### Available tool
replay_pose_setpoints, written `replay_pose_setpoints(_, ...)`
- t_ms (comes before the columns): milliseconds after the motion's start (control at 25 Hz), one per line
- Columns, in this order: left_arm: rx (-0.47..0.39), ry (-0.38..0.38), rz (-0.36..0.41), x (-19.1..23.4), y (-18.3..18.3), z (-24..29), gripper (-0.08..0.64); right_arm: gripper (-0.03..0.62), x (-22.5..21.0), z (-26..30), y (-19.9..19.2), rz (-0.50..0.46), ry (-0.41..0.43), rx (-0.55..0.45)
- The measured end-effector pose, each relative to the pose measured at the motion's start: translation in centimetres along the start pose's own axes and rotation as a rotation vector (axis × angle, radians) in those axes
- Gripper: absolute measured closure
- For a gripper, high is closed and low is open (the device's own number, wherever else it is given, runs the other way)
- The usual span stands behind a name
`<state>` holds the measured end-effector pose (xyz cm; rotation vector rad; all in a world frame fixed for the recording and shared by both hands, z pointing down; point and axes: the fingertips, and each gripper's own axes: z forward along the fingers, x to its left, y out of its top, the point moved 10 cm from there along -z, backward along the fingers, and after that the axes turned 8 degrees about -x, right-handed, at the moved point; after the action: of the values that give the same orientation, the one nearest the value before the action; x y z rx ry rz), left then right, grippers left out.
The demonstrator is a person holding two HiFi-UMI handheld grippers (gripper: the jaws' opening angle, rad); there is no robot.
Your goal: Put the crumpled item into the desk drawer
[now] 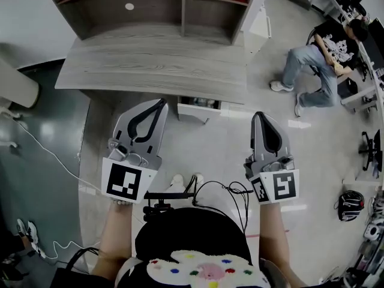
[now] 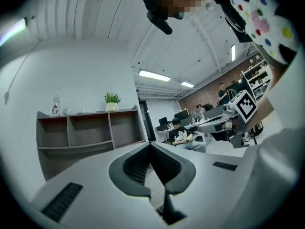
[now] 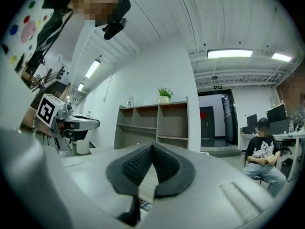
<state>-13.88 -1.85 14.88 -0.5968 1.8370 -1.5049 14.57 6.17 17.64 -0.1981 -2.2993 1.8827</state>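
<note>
**Left gripper** (image 1: 161,103): jaws pressed together, nothing between them. **Desk** (image 1: 156,65), with its **drawer** (image 1: 198,108) part-open; the contents are indistinct. **Right gripper** (image 1: 259,115): jaws likewise closed, empty. The crumpled item cannot be picked out in any view, so its heading and long axis are undeterminable. Likely hazard: a closed jaw tip may knock the drawer front and push it shut.

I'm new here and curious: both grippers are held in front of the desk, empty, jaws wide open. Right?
Not quite. The left gripper and right gripper are held in front of the desk, empty, but their jaws are shut together, as each gripper view shows.
</note>
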Motion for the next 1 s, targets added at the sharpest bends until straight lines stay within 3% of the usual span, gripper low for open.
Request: replay_pose_setpoints(1000,0.017,-0.02,0.006,0.8,-1.1,-1.1,0.554,0.583,2.1,1.3,0.0,-0.029,0.053,0.017)
